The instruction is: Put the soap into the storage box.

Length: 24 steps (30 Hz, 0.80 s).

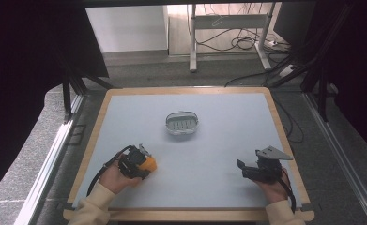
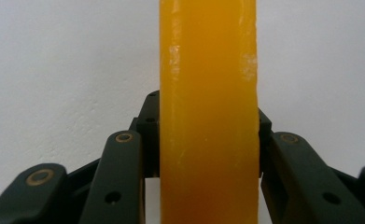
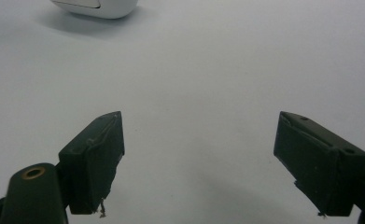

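Both of my grippers are black. The left gripper has a black cable looping back from it past my wrist, and my left hand comes out of a cream sleeve. In the left gripper view I see its linkage arms as matte black bars with rounded ends, each carrying a brass-coloured rivet and small dark screw holes. The right gripper ends in two blocky black pads; one linkage arm at the lower left shows another brass rivet. From above, it carries a grey three-cornered plate on top, and a black cable trails over my right hand to the other cream cuff.
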Tool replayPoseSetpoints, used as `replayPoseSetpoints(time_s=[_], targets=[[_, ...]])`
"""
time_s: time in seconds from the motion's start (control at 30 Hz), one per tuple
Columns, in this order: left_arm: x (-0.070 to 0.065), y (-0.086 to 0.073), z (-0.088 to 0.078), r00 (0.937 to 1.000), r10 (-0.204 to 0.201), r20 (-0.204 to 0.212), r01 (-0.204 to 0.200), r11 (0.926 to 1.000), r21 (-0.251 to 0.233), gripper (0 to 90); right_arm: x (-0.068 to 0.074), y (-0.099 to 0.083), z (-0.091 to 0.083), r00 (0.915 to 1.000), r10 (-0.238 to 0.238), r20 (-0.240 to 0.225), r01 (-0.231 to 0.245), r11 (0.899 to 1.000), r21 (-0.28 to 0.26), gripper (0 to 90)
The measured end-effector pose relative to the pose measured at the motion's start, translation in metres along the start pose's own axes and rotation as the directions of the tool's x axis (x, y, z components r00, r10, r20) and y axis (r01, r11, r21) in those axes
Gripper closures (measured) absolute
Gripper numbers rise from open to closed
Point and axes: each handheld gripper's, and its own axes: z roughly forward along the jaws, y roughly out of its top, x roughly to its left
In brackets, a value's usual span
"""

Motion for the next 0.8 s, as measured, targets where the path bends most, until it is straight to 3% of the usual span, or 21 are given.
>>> replayPoseSetpoints(time_s=[0.33, 0.43, 0.8], targets=[[0.004, -0.001, -0.008, 0.9999, -0.002, 0.011, 0.002, 0.9995, -0.030, 62.3, 0.000, 0.000, 0.000, 1.0000, -0.005, 0.002, 0.005, 1.000, 0.001, 16.3], [0.006, -0.002, -0.013, 0.9992, -0.002, 0.039, 0.003, 0.9991, -0.041, 62.3, 0.000, 0.000, 0.000, 1.0000, -0.001, 0.004, 0.001, 1.000, 0.001, 16.3], [0.006, -0.001, -0.018, 0.9981, 0.002, 0.061, 0.002, 0.9975, -0.070, 62.3, 0.001, 0.000, 0.000, 1.0000, 0.000, 0.006, 0.000, 1.000, -0.002, 16.4]])
